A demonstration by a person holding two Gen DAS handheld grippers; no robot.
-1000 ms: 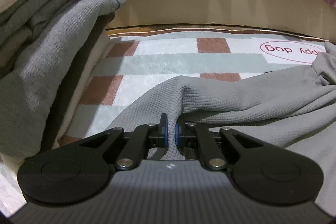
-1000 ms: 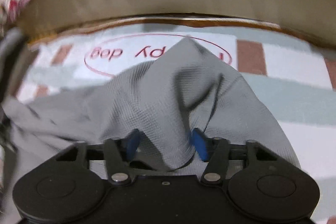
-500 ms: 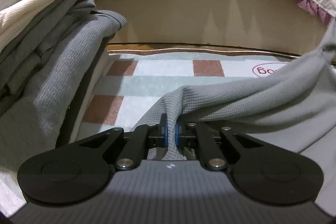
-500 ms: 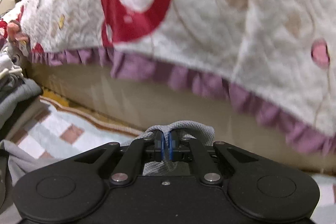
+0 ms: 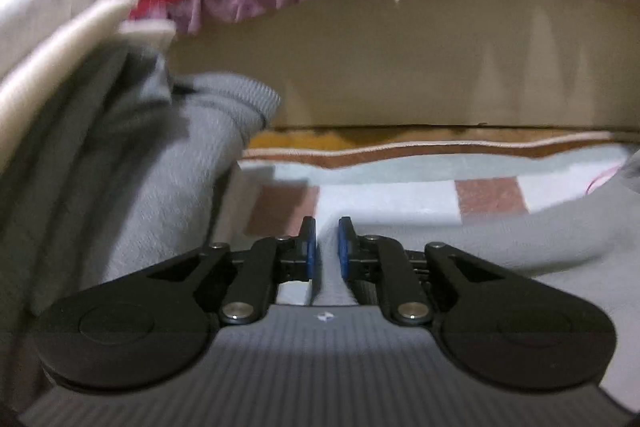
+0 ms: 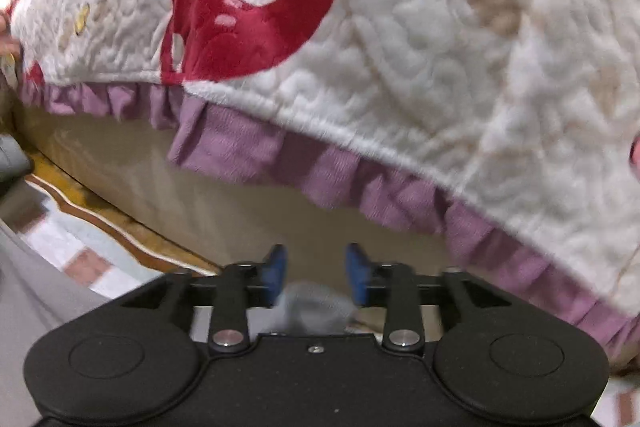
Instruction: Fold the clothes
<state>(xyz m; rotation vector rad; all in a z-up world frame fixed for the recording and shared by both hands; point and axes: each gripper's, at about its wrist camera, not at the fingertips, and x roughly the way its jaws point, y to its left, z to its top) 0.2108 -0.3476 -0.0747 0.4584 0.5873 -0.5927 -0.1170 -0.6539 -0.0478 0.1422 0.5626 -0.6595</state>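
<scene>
Meanwhile the grey garment (image 5: 500, 239) lies crosswise, slipping from both opening jaws, left (image 5: 326, 245) and right (image 6: 316, 269).

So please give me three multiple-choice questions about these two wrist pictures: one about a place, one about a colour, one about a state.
1. Where is the pile of clothes in the left wrist view?
A. at the left
B. at the right
C. in the middle

2. What colour is the frill on the quilt?
A. green
B. purple
C. black

3. How do the jaws of the right gripper stand?
A. pressed together
B. apart
C. hidden

Answers:
1 A: the stacked grey and cream clothes fill the left side.
2 B: the edge is purple.
3 B: the blue pads are apart and opening, with grey garment low between them.
</scene>
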